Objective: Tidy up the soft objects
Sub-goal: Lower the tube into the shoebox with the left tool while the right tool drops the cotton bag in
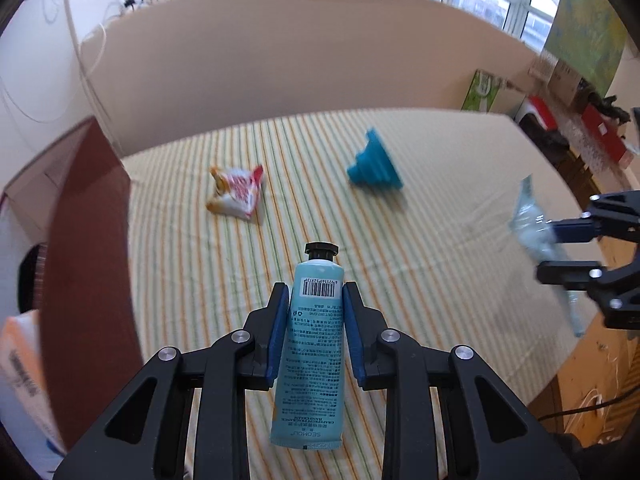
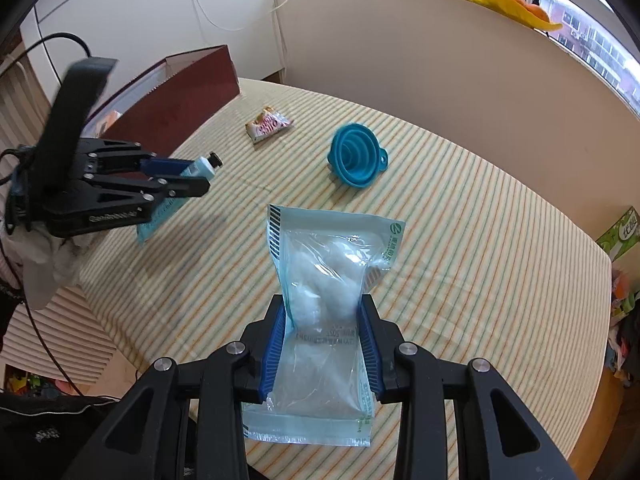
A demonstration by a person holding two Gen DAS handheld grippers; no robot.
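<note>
My left gripper [image 1: 316,300] is shut on a light blue hand-cream tube [image 1: 310,360] with a black cap, held above the striped tablecloth. It also shows in the right wrist view [image 2: 192,180] at the left, the tube [image 2: 200,168] between its fingers. My right gripper [image 2: 324,312] is shut on a clear plastic bag of white cotton [image 2: 324,288], held above the table. In the left wrist view that gripper [image 1: 560,248] and bag [image 1: 528,224] are at the right edge. A red-and-white snack packet [image 1: 236,194] and a blue collapsible funnel [image 1: 374,166] lie on the cloth further ahead.
A dark red cardboard box [image 1: 88,240] stands open at the table's left edge, with a white pack inside; it also shows in the right wrist view [image 2: 176,96]. A beige panel [image 1: 280,60] backs the table [image 2: 480,240]. Boxes and clutter [image 1: 580,120] sit beyond the right edge.
</note>
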